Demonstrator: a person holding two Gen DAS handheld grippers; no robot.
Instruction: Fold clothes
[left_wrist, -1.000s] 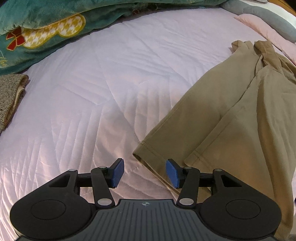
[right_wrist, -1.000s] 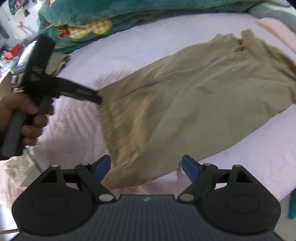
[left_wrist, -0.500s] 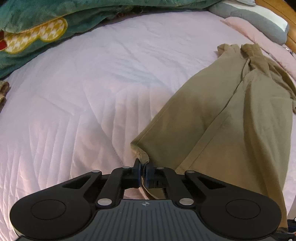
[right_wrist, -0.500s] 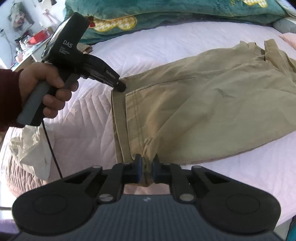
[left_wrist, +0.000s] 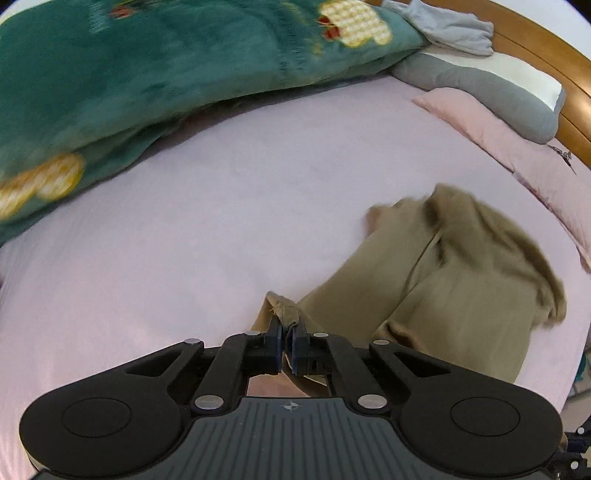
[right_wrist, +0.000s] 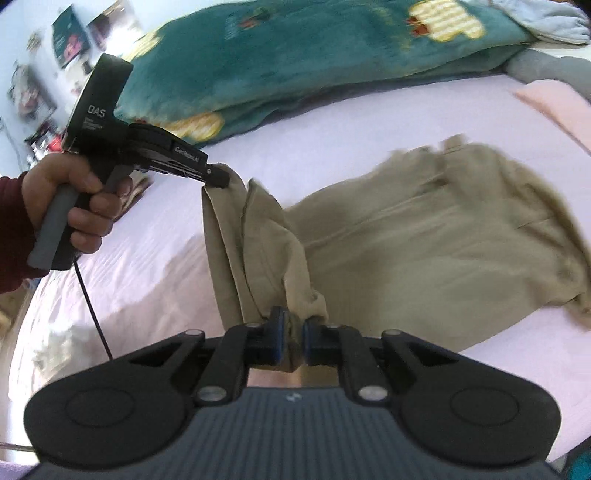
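Behind trousers (right_wrist: 424, 236), teal blanket (right_wrist: 314, 55)

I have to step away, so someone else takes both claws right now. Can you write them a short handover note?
Left claw: shut on one corner of the trousers' hem.
Right claw: shut on the other hem corner.
Trousers: hem end lifted off the bed, waist end lying near the pink pillow.
Done: both corners gripped and raised.
Left: probably carry the hem over to the waist, lay it down, release, fold again.
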